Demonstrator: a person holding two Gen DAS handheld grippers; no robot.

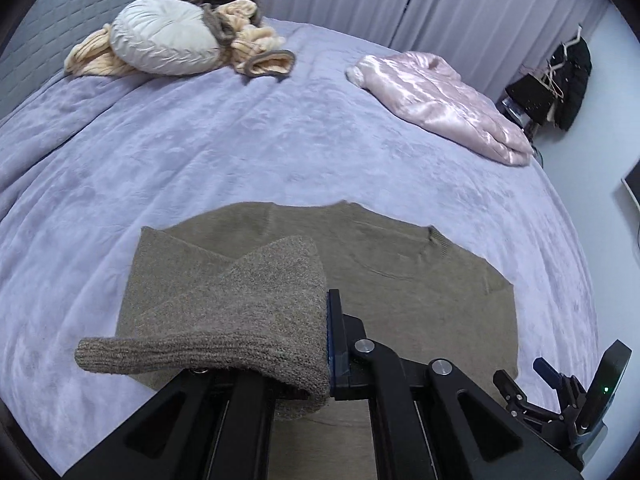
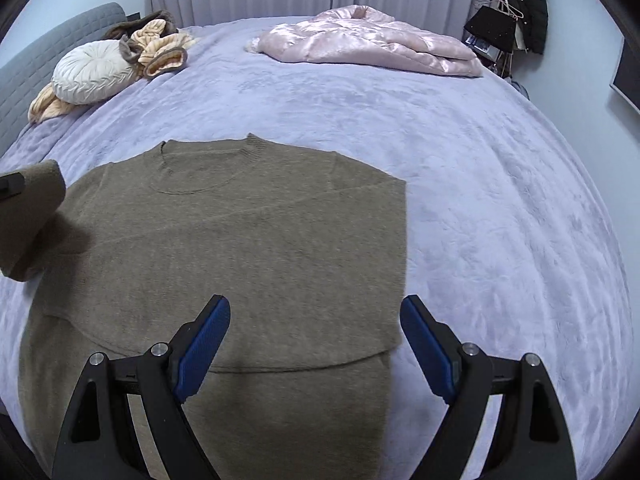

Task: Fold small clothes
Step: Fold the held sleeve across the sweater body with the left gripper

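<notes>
A brown knitted sweater (image 2: 248, 240) lies flat on the lavender bed cover (image 2: 480, 200), its neck pointing away from me. Its right side is folded in to a straight edge. My left gripper (image 1: 322, 320) is shut on the sweater's left sleeve (image 1: 240, 312), lifted above the body; the ribbed cuff hangs over and hides the left finger. In the right wrist view that raised sleeve (image 2: 32, 216) shows at the far left. My right gripper (image 2: 315, 304) stands open over the sweater's lower right part with nothing between its blue pads (image 2: 204, 344). It also shows in the left wrist view as the right gripper (image 1: 524, 376).
A pink satin quilted jacket (image 2: 360, 44) lies at the bed's far right. A round cream cushion (image 2: 92, 72) and peach fleece clothes (image 2: 160, 48) sit by the grey headboard (image 2: 36, 60). Dark clothes (image 2: 520, 4) hang at the right wall. Curtains close the back.
</notes>
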